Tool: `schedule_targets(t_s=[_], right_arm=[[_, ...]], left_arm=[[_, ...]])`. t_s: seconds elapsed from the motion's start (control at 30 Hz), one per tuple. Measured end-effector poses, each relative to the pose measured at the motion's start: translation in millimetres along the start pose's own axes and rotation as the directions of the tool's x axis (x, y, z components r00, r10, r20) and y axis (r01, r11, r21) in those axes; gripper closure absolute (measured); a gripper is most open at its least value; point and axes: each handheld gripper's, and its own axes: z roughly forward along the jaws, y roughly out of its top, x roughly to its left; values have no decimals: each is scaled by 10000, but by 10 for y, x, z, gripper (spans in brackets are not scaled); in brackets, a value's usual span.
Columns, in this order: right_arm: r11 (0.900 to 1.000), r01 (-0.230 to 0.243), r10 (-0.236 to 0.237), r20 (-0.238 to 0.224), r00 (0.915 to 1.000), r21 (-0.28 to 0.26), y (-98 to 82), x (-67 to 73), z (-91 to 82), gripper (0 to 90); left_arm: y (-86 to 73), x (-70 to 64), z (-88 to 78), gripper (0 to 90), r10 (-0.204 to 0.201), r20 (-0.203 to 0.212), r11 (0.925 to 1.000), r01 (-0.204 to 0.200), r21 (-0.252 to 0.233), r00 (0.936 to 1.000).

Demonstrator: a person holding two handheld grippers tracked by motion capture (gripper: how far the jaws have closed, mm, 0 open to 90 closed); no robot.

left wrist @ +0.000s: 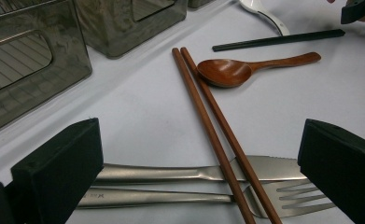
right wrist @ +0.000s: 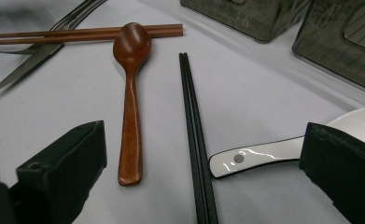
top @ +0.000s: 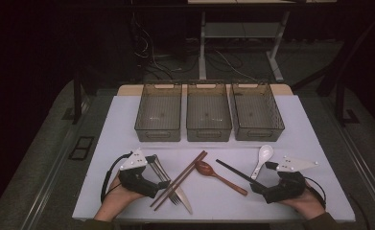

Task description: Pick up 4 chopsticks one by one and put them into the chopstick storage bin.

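Steel fork [left wrist: 283, 198] between open left tongs [left wrist: 199, 163]

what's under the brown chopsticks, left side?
The brown chopsticks lie across a metal knife and a metal fork. The crossing strips of both are covered; table shows beneath the upper stretch.

White table [top: 103, 143] bears three bins [top: 209, 112], chopsticks [top: 178, 179], spoons [top: 221, 176], fork [top: 175, 196].

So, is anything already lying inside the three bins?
No, the three bins show bare floors in the high view, while the wooden spoon lies on the table.
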Motion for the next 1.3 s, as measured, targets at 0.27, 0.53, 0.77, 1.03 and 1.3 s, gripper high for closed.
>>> schedule_targets(t_s=[0.27,0.53,0.77,1.03,1.3], right_arm=[[9998,-68,68,-40,10000,-209,-3,-20,-18,7],[9995,-132,128,-134,9998,-300,-5,-15,-21,7],[9993,-120,117,-109,9999,-364,0,-10,-28,6],[9992,-94,88,-158,9998,-394,8,2,-28,7],[9993,-85,82,-90,9999,-368,8,-2,-27,7]], left_arm=[[17,6,6,0,-136,-16,9999,136,-19,9999],[48,15,14,4,-208,-180,9998,207,-30,9996],[73,1,9,21,-278,-205,9993,273,-239,9994],[129,-23,45,44,-284,-154,9991,279,-315,9995],[169,-61,119,109,-312,-56,9993,311,-228,9995]])
